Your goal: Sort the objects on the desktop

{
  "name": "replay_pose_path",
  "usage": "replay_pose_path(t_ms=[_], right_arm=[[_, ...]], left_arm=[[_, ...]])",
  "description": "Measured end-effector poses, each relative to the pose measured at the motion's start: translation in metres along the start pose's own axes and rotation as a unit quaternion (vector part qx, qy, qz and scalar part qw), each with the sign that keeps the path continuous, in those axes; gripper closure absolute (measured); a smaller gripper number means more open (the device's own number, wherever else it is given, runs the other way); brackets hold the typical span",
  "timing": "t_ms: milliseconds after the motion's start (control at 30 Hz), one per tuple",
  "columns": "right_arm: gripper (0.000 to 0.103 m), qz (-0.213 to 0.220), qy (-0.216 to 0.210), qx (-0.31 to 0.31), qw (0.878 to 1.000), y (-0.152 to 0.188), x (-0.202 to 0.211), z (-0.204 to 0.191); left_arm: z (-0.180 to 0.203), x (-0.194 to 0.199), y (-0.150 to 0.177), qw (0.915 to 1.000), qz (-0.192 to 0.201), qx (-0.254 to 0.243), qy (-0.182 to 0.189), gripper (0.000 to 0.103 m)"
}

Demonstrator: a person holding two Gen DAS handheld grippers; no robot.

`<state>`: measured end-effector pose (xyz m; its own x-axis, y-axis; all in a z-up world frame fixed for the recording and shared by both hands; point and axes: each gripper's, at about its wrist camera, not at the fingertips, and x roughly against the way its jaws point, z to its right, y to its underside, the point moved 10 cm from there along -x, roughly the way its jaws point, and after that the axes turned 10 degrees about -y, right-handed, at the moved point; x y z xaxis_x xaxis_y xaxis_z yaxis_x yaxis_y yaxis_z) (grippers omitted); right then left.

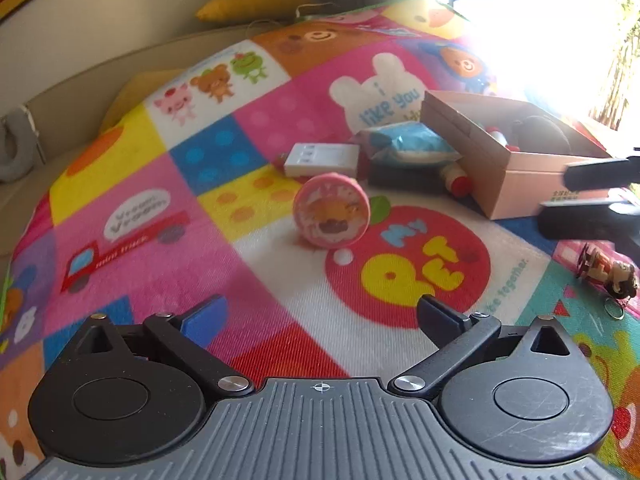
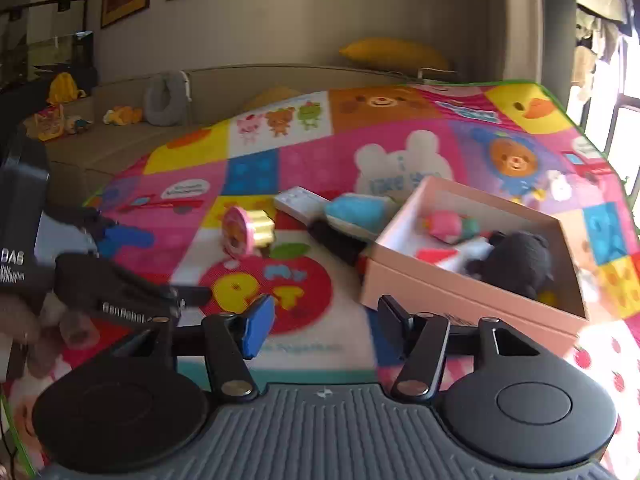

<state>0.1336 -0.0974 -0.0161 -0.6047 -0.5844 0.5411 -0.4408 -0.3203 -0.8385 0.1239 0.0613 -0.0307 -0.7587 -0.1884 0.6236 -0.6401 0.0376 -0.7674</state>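
Nearest in the left wrist view, the left gripper (image 1: 322, 316) has its jaws spread wide with nothing between them, above the red apple print of the patchwork play mat (image 1: 152, 208); in the right wrist view the right gripper (image 2: 324, 324) stands partly spread, also empty, over the same apple print, and the left gripper shows at that view's left edge, held by a hand (image 2: 36, 320).

Just beyond the left jaws, the pink round clock toy (image 1: 331, 211) stands on edge on the mat, apart from both grippers; from the right wrist view it shows a yellow back part; to the right, near the mat's edge, a small figure keychain (image 1: 608, 274) lies alone.

Farther on, a white rectangular block (image 1: 322, 159) lies flat, and beside it a blue-and-white pouch (image 1: 408, 145) rests on a dark flat item (image 1: 400, 178) that touches the open pink cardboard box (image 2: 460, 296); a small red-and-white bottle (image 1: 454, 179) lies against the box wall.

Inside the box sit a black plush toy (image 2: 516, 258), a pink-and-green soft piece (image 2: 450, 225) and a red-and-white item; behind the mat, yellow cushions (image 2: 394, 54) and a grey neck pillow (image 2: 164, 98) rest on a beige sofa.
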Motion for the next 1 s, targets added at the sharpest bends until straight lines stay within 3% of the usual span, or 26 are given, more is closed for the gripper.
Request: replay_pose_path(t_ms=[133, 233, 300, 367, 400, 500, 600, 733, 867, 900, 1000], right_arm=[[0.036, -0.016, -0.048, 0.015, 0.999, -0.039, -0.071, -0.024], [0.036, -0.038, -0.063, 0.036, 0.997, -0.054, -0.127, -0.039], [0.036, -0.053, -0.065, 0.047, 0.995, -0.059, -0.159, -0.044], [0.04, -0.078, -0.068, 0.06, 0.993, -0.058, -0.183, -0.049], [0.051, -0.092, -0.062, 0.063, 0.992, -0.055, -0.189, -0.049], [0.055, -0.094, -0.06, 0.061, 0.992, -0.051, -0.177, -0.05], [0.056, -0.089, -0.079, 0.039, 0.992, -0.044, -0.136, -0.049], [0.055, -0.09, -0.115, -0.035, 0.989, -0.022, -0.079, -0.04], [0.055, -0.112, -0.155, -0.136, 0.972, 0.016, -0.046, -0.032], [0.055, -0.115, -0.158, -0.148, 0.97, 0.026, -0.041, -0.031], [0.058, -0.099, -0.12, -0.128, 0.979, 0.047, -0.022, -0.028]], left_arm=[[0.0, 0.014, 0.014, 0.999, 0.028, -0.002, 0.036, 0.0], [0.003, 0.019, 0.02, 0.9978, 0.057, -0.017, 0.029, 0.0], [0.003, 0.015, 0.023, 0.9983, 0.049, -0.012, 0.028, 0.0], [-0.003, 0.012, 0.024, 0.9988, 0.038, 0.007, 0.031, 0.0], [-0.007, 0.012, 0.024, 0.9985, 0.036, 0.02, 0.036, 0.0], [-0.014, 0.013, 0.025, 0.9972, 0.038, 0.041, 0.05, 0.0], [-0.009, 0.018, 0.029, 0.9968, 0.035, 0.027, 0.067, 0.0], [0.011, 0.036, 0.031, 0.9929, 0.036, 0.003, 0.114, 0.0], [0.043, 0.065, 0.034, 0.9855, 0.058, -0.049, 0.152, 0.0], [0.05, 0.07, 0.036, 0.9846, 0.061, -0.059, 0.153, 0.0], [0.065, 0.079, 0.043, 0.9837, 0.057, -0.08, 0.151, 0.0]])
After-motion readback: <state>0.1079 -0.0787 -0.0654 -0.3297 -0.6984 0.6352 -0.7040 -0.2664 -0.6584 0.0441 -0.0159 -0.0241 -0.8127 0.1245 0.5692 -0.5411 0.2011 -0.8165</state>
